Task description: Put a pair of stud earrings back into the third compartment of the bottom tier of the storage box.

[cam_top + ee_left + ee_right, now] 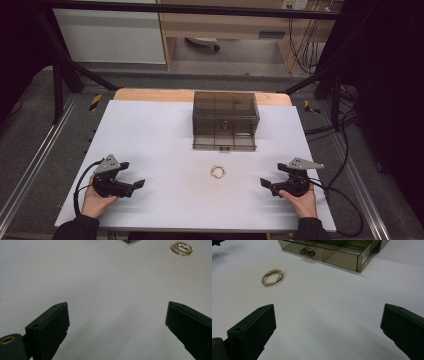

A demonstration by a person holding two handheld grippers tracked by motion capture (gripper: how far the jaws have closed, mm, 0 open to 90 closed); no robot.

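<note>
A gold hoop-shaped piece of jewellery (217, 172) lies flat on the white table (150, 135), in front of a smoky see-through drawer box (225, 120). The box's lowest drawer (324, 253) stands pulled out, and its compartments show from above. My left gripper (138, 184) rests near the front left, held by a hand, open and pointing right toward the hoop. My right gripper (264, 183) rests near the front right, open and pointing left. In the left gripper view the jaws (117, 315) stand wide with bare table between them and the hoop (181, 248) far ahead. In the right gripper view the gripper (328, 317) is empty, with the hoop (272, 277) ahead to the left.
Black cables (345, 200) trail from both grippers over the table's front corners. A dark metal frame (60, 75) surrounds the table, and grey floor lies beyond its edges. A strip of wood (150, 95) shows at the far edge behind the box.
</note>
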